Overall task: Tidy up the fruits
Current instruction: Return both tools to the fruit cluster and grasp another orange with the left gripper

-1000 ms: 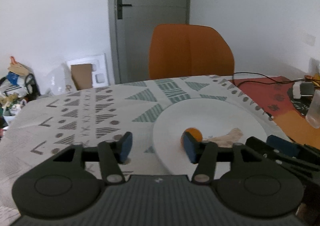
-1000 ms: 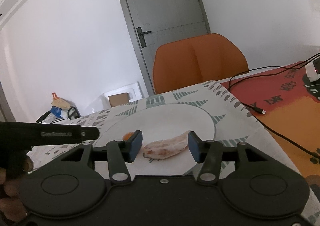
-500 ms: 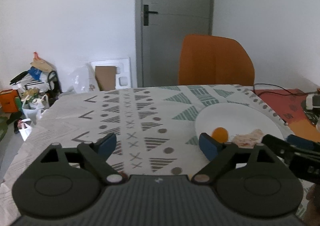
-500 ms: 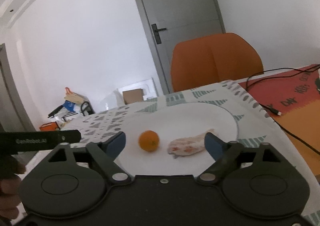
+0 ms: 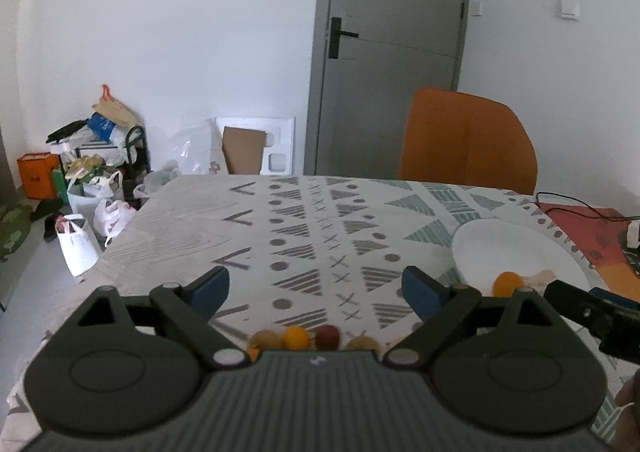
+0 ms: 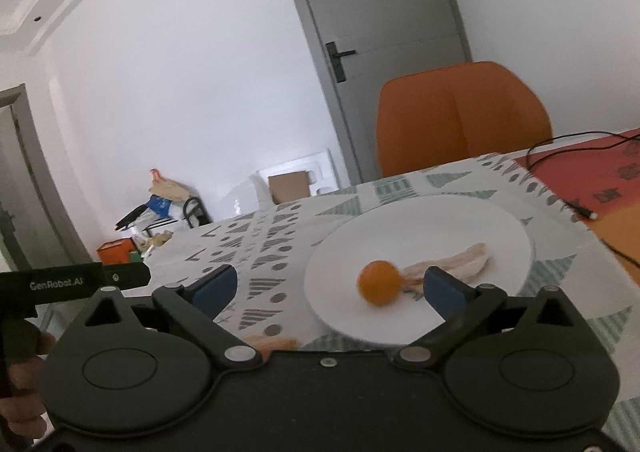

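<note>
A small orange fruit (image 6: 378, 287) and a pale pinkish sweet potato (image 6: 460, 265) lie on a white plate (image 6: 440, 224). The plate (image 5: 516, 248) and the orange fruit (image 5: 507, 283) also show at the right of the left wrist view. Several small fruits, yellow (image 5: 296, 337), dark red (image 5: 327, 335) and tan (image 5: 360, 343), lie on the patterned tablecloth just under my left gripper (image 5: 316, 290), which is open and empty. My right gripper (image 6: 330, 288) is open and empty, just short of the plate. An orange slice of something (image 6: 270, 342) peeks out below it.
An orange chair (image 5: 468, 140) stands behind the table. A red-orange mat (image 6: 600, 180) with a black cable (image 6: 576, 208) lies to the right of the plate. Bags and clutter (image 5: 88, 180) sit on the floor at the left. A grey door (image 5: 388, 52) is behind.
Both grippers opened wide and pulled back from the plate. The left swung left, bringing loose fruits into view. The right let go of the sweet potato, which stays on the plate.
</note>
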{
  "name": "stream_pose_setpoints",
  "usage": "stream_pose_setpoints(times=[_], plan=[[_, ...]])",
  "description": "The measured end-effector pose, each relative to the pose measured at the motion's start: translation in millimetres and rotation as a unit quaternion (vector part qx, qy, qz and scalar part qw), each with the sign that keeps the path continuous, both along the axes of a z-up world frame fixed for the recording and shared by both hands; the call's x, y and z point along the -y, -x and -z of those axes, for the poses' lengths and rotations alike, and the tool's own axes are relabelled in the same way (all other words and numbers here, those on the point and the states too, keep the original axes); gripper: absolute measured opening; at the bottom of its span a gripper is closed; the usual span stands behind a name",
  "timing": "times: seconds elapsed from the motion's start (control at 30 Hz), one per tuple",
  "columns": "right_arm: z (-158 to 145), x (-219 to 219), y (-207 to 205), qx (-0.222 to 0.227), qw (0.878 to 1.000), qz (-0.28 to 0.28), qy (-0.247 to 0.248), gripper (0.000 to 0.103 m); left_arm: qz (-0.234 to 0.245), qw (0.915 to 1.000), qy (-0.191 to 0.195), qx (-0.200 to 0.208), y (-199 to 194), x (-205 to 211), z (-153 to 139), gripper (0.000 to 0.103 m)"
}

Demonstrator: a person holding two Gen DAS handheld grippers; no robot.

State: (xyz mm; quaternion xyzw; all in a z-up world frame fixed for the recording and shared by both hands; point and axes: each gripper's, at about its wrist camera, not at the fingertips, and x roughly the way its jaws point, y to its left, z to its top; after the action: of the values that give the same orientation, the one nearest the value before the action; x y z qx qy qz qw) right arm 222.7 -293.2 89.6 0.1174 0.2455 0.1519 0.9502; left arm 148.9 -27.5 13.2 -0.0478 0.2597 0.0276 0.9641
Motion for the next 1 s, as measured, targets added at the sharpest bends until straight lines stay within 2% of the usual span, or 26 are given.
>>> stream_pose_setpoints(times=[0.4,0.63,0.83,1.0], plan=[[2.8,-34.7,2.9,-0.010,1.000,-0.024,0.016,0.101,-0.018,0.9987,0.042,-0.022,10.5,-44.4,18.3,0.092],[6.5,-55.3,6.3,-0.018,0.998,-0.048,0.037,0.099,-0.023,0.9974,0.059,-0.034,14.8,-57.6,35.0,0.086],[10.9,-69.5,8.0,-0.030,0.995,-0.071,0.061,0.091,-0.032,0.9938,0.092,-0.053,16.2,-66.0,54.9,0.073],[16.9,-82.7,8.0,-0.042,0.992,-0.092,0.073,0.078,-0.026,0.9900,0.123,-0.063,12.5,-73.7,65.4,0.068]])
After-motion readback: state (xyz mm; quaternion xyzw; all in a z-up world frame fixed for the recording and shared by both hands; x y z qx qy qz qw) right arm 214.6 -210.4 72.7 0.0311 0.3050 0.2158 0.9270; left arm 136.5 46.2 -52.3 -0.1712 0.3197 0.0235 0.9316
